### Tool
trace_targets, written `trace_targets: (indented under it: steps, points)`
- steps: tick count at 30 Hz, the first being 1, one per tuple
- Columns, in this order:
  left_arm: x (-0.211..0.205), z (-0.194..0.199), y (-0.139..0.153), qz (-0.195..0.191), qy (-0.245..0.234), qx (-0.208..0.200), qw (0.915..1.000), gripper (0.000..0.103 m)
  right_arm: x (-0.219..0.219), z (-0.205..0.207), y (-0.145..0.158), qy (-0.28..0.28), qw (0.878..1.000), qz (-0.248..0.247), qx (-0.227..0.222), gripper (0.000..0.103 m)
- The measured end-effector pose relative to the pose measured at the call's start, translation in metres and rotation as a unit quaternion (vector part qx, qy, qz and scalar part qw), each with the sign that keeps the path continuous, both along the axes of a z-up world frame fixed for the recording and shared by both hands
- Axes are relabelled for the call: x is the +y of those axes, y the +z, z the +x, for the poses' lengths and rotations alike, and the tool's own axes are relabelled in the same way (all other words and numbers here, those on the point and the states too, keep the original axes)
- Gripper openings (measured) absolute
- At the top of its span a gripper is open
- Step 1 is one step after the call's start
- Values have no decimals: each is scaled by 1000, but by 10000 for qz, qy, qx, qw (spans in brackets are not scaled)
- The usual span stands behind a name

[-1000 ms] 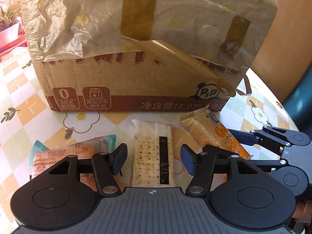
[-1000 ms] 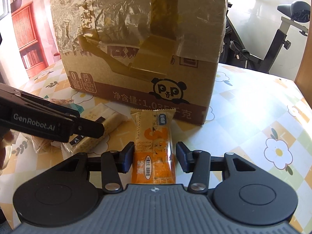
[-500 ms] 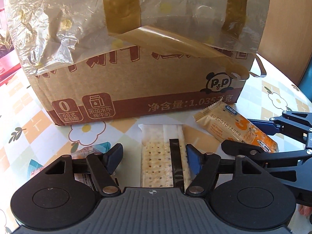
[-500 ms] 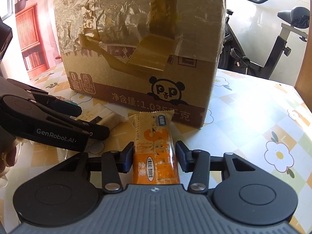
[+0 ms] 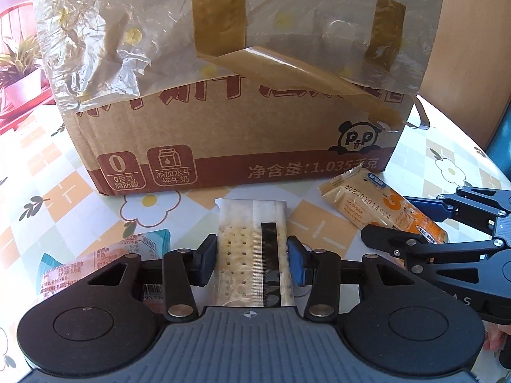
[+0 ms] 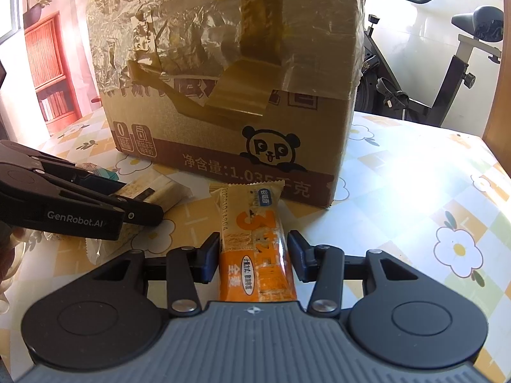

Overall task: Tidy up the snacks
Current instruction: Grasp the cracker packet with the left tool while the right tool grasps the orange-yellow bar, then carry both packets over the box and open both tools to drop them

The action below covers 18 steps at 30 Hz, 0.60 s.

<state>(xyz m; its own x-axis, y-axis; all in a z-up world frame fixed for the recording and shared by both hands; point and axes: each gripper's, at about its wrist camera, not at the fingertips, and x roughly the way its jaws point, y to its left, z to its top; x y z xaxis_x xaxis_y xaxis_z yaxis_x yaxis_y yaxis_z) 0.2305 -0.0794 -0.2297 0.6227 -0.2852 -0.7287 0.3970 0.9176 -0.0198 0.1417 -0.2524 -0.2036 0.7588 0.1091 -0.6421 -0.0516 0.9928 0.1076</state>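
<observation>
A: Half a second back our left gripper (image 5: 252, 263) stood wider; its jaws have just been closing, and its pads now touch both sides of the cracker pack (image 5: 249, 255) lying on the floral tablecloth (image 5: 64, 198).

B: Our right gripper (image 6: 254, 257) has not budged, clamped on the orange snack bar (image 6: 255, 249), which lies just before the cardboard box (image 6: 230, 95).

A: Only the left view shows the blue-edged packet (image 5: 105, 265) at the gripper's left, half hidden behind it.

B: Only ours shows the exercise bike (image 6: 447, 63) and bookshelf (image 6: 54, 73). We cannot see into the box; crumpled plastic film (image 5: 127, 32) covers its upper front.
</observation>
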Motion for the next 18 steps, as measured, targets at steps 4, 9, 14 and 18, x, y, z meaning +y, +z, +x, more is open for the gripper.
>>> trace_targets:
  steps: [4, 9, 14, 18]
  points:
    - [6, -6, 1, -106, 51, -14, 9999, 48, 0, 0, 0, 3, 10000, 11, -2, 48]
    - [7, -14, 7, -214, 96, -63, 9997, 48, -1, -2, 0, 0, 10000, 44, -24, 48]
    - [13, -22, 11, -308, 108, -126, 9994, 48, -1, -4, 0, 31, 9999, 99, -91, 41]
    - [15, -25, 13, -363, 97, -167, 9992, 48, -1, -5, 1, 83, 9998, 118, -112, 39]
